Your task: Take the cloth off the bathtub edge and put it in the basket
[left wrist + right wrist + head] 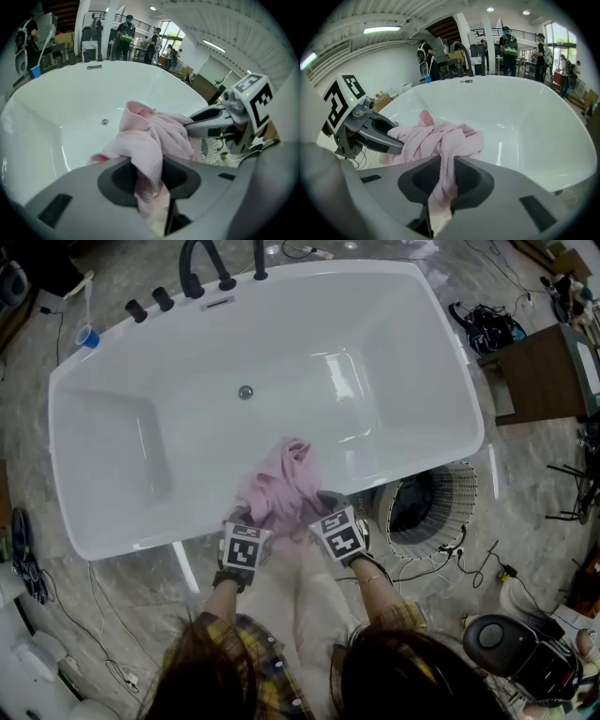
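Observation:
A pink cloth (281, 486) lies bunched over the near rim of the white bathtub (141, 542), partly hanging inside. My left gripper (253, 524) is shut on the cloth's left part; in the left gripper view a fold of cloth (150, 136) is pinched between the jaws (150, 187). My right gripper (316, 514) is shut on the right part, where the cloth (436, 136) runs down between the jaws (443, 183). The two grippers sit side by side, close together. The white wire basket (427, 507) stands on the floor just right of the tub, with something dark inside.
A black faucet (202, 263) and knobs line the tub's far rim, and the drain (246, 391) lies mid-tub. A brown table (539, 371) stands at the right; cables and a dark device (520, 648) lie on the floor. A blue cup (87, 337) sits at the far left corner.

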Demonstrator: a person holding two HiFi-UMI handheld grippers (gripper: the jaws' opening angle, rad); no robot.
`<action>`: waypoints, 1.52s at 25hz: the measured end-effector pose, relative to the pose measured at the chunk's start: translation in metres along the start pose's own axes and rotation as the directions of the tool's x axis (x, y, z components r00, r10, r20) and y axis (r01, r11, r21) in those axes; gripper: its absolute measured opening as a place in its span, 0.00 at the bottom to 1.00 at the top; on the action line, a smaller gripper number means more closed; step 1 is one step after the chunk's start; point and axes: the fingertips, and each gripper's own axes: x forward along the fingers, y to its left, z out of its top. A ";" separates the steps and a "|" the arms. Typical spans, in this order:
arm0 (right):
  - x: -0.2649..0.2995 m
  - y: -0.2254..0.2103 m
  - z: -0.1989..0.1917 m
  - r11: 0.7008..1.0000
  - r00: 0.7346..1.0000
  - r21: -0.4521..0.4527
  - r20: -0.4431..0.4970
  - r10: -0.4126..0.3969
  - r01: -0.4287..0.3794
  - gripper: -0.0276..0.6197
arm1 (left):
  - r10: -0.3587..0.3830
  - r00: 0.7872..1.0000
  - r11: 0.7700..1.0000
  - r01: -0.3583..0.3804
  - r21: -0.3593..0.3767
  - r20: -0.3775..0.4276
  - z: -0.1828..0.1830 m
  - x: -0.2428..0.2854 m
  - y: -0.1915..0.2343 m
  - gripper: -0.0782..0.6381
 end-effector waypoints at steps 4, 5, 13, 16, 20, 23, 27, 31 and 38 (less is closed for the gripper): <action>-0.002 0.001 0.001 1.000 1.000 0.011 0.006 -0.004 0.004 0.14 | 0.008 1.000 1.000 -0.008 -0.023 0.012 0.000 0.001 -0.002 0.29; -0.003 0.001 0.001 1.000 1.000 0.009 0.007 -0.008 0.008 0.14 | 0.006 1.000 1.000 -0.006 -0.019 0.007 0.000 0.001 -0.002 0.29; -0.015 0.006 0.011 0.999 0.998 0.039 0.061 -0.014 0.011 0.13 | -0.004 1.000 1.000 0.004 0.000 0.016 0.007 -0.008 -0.005 0.28; -0.023 0.007 0.019 0.999 0.996 0.044 0.081 -0.023 0.019 0.13 | -0.013 0.999 1.000 0.013 0.016 0.033 0.016 -0.014 -0.008 0.28; -0.043 0.002 0.034 0.998 0.992 0.053 0.115 -0.045 0.039 0.13 | -0.017 0.998 0.999 0.014 0.042 0.066 0.034 -0.026 -0.016 0.28; -0.063 -0.003 0.049 0.996 0.987 0.063 0.144 -0.068 0.059 0.13 | -0.036 0.994 0.998 0.030 0.057 0.101 0.054 -0.042 -0.026 0.28; -0.089 -0.006 0.066 0.993 0.979 0.078 0.178 -0.101 0.089 0.13 | -0.060 0.989 0.995 0.049 0.085 0.133 0.073 -0.063 -0.040 0.28; -0.108 -0.006 0.087 0.989 0.967 0.101 0.217 -0.131 0.111 0.13 | -0.084 0.983 0.992 0.067 0.110 0.165 0.093 -0.087 -0.044 0.28; -0.152 -0.007 0.131 0.980 0.936 0.106 0.293 -0.193 0.169 0.13 | -0.121 0.968 0.983 0.086 0.162 0.219 0.134 -0.129 -0.053 0.28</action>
